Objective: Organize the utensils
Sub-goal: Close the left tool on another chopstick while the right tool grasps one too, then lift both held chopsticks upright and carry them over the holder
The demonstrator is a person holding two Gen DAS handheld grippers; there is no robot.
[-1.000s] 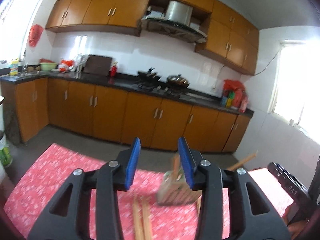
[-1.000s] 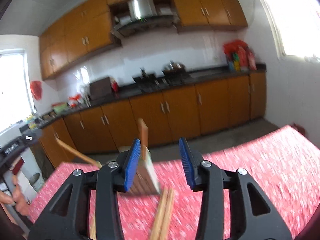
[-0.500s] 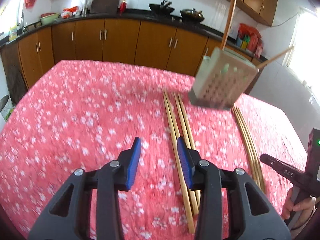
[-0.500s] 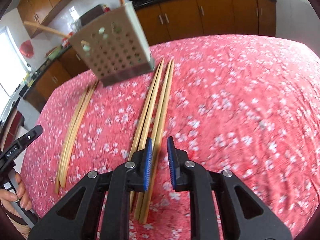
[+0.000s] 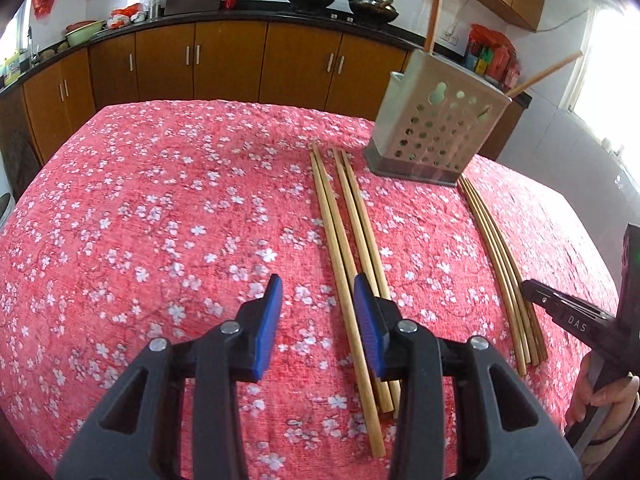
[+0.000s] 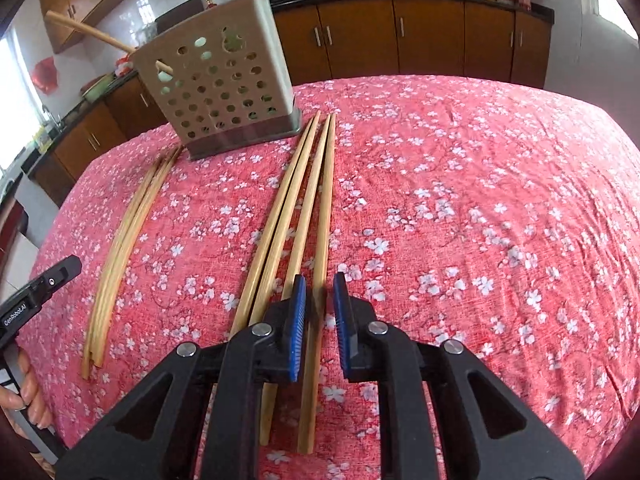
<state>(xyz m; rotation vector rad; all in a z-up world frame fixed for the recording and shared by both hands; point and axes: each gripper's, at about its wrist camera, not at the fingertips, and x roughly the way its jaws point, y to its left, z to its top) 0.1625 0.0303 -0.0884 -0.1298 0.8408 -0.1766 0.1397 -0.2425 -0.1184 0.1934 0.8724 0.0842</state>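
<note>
The right gripper (image 6: 319, 300) reaches low over the red floral tablecloth (image 6: 480, 220), pointing forward along a group of four wooden chopsticks (image 6: 296, 216). Its blue pads stand a narrow gap apart, straddling the rightmost stick of that group; whether the pads touch it cannot be told, and the stick lies flat on the cloth. The other three sticks run just left of the left pad and under the gripper body.

The left gripper (image 5: 318, 316) hovers over the same cloth with its jaws set wide and nothing between them. The same four chopsticks (image 5: 348, 248) lie by its right pad, running forward and away. Further right lies a second bundle of thinner, paler chopsticks (image 5: 500, 264), slightly bowed, its near end beside the other handheld device at the frame edge.

Ahead of both grippers, at the far ends of the sticks, stands a perforated utensil holder (image 5: 436, 136) on a dark base, two wooden handles (image 5: 436, 4) rising out of it. Beyond the table run brown kitchen cabinets (image 5: 232, 64).
</note>
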